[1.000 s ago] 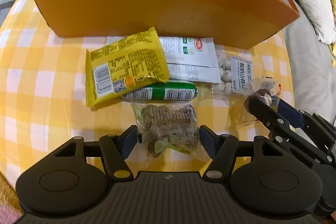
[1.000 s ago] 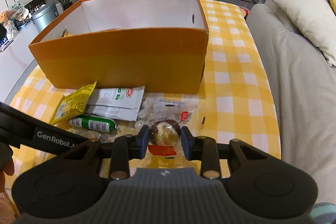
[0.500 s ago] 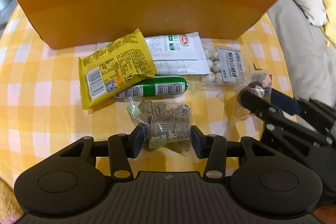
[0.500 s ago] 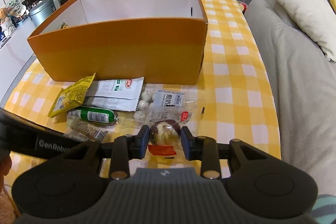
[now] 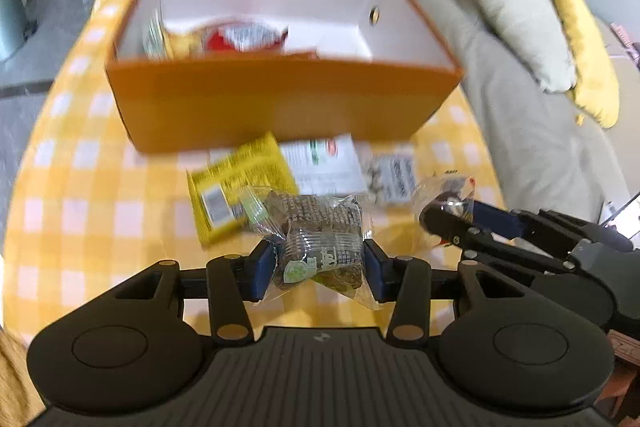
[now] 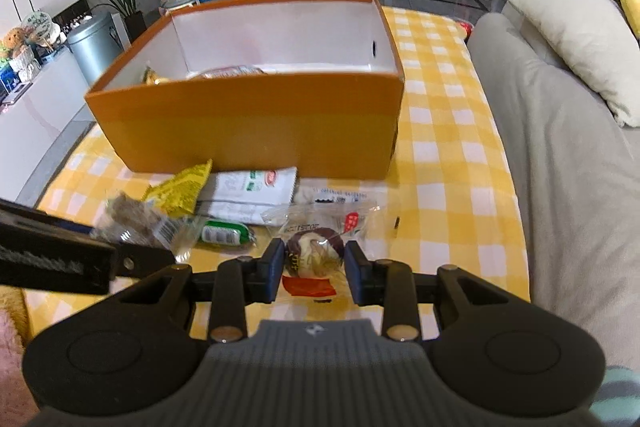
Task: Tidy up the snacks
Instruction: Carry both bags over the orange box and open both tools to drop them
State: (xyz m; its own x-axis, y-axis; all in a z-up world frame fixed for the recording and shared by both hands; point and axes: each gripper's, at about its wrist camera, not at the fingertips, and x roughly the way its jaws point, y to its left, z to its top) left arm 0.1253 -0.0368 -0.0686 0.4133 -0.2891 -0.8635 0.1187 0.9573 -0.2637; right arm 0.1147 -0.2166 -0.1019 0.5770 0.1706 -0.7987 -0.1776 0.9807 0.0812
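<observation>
Above the checked desk, the brown biscuit packet, gripped a moment ago by the left gripper, is now being lifted towards the orange box; the round pastry is being clenched in the right gripper; both are being readied for boxing.

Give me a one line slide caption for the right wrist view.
Right gripper clamps a wrapped round pastry before the orange box.

Clear-wrapped brown cake pinched aloft, round pastry packet likewise, yellow packet, white packet lying before orange box
</observation>
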